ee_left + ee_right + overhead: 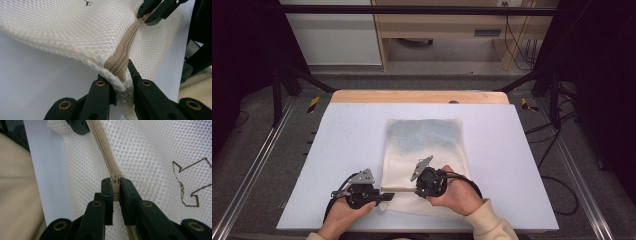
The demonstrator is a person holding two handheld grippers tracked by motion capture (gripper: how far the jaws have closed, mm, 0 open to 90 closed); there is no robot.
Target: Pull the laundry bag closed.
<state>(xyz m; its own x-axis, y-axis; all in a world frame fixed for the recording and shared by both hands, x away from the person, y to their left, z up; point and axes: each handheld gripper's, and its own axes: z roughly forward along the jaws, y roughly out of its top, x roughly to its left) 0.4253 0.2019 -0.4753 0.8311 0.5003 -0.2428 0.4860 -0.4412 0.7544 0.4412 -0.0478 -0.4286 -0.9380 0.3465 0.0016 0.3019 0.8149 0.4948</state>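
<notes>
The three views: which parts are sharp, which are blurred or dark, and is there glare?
High view: even light on the white table, dark at both sides, slightly soft, no glare. Left gripper view: the zipper on the mesh laundry bag is sharp; the near jaws look softer. Right gripper view: the zipper slider and mesh are sharp; the beige sleeve is blurred.

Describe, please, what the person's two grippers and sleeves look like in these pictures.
Both tools are black. The left gripper and right gripper each carry a grey three-cornered plate on top and trail a black cable. In the gripper views, the jaws are flat black bars on linkages with brass-coloured rivets. A cream sleeve covers the right forearm.
</notes>
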